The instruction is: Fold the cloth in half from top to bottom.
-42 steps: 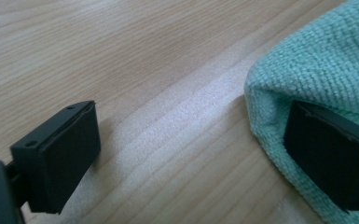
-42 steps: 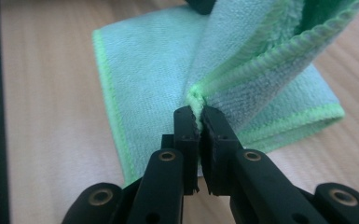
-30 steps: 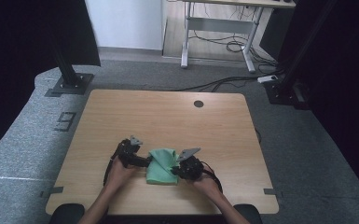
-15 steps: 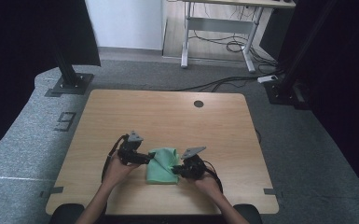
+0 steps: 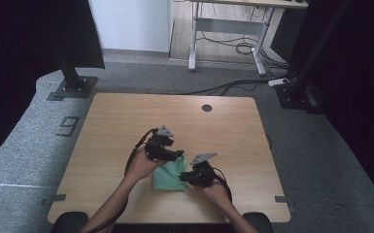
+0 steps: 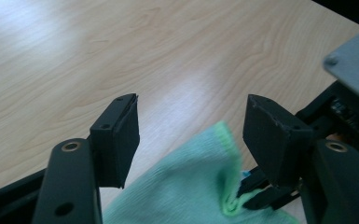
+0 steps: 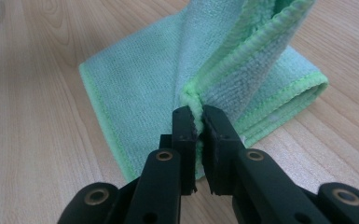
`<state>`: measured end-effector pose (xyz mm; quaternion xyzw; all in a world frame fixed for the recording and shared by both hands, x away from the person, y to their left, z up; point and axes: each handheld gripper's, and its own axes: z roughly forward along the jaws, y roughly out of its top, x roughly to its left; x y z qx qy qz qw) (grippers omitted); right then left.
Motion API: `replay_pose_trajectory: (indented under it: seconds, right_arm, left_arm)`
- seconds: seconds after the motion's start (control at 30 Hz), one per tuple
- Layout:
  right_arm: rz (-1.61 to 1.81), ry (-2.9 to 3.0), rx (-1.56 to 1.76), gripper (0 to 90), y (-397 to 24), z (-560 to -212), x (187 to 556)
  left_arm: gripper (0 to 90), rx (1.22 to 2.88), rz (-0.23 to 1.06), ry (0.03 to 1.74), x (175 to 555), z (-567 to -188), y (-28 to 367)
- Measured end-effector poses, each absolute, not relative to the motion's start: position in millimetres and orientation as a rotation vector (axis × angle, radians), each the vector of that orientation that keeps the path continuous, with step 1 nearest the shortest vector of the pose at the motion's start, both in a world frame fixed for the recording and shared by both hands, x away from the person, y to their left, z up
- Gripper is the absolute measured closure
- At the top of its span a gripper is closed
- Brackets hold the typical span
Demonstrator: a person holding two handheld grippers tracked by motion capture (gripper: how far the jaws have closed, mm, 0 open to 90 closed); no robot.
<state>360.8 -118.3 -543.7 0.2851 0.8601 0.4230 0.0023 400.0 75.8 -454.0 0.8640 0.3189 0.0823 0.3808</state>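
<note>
Grey carpet and black stands ring my pale wooden worktop (image 5: 126, 121). The folded green cloth (image 5: 167, 175) lies at its near edge between my hands, long axis running away from me. My right gripper (image 7: 198, 116) pinches a lifted corner; my left gripper (image 6: 191, 126), closing just now, hangs half-open above the cloth, gripping nothing.

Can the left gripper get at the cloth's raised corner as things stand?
Probably yes. The left gripper, whose jaws have just been closing, has nothing pinched, and the cloth corner pokes up between them. The right gripper pinches a fold lower down, close by but seemingly clear.
</note>
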Motion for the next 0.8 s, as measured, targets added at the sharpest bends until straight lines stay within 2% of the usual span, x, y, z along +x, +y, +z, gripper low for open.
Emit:
replay_pose_trajectory:
  seconds: [0.1, 0.2, 0.4, 0.47, 0.67, 0.8]
  right_arm:
    - [1.329, 2.699, 0.893, 82.9, -118, -544, 361]
    - [1.333, 2.699, 0.892, 82.8, -119, -544, 361]
    - [1.345, 2.706, 0.885, 82.8, -120, -545, 362]
    - [1.348, 2.705, 0.884, 82.8, -120, -545, 362]
    - [1.328, 2.703, 0.854, 80.4, -119, -543, 360]
    - [1.324, 2.711, 0.876, 74.6, -119, -541, 360]
  left_arm:
    - [39.0, 2.249, 0.205, 0.805, 400, -456, 66]
    - [47.3, 2.307, 0.202, 0.805, 401, -460, 60]
    - [79.9, 2.326, 0.110, 0.796, 403, -464, 65]
    - [85.0, 2.337, 0.106, 0.792, 403, -464, 67]
    - [86.7, 2.327, 0.113, 0.795, 394, -460, 78]
    - [86.6, 2.312, 0.107, 0.807, 388, -459, 89]
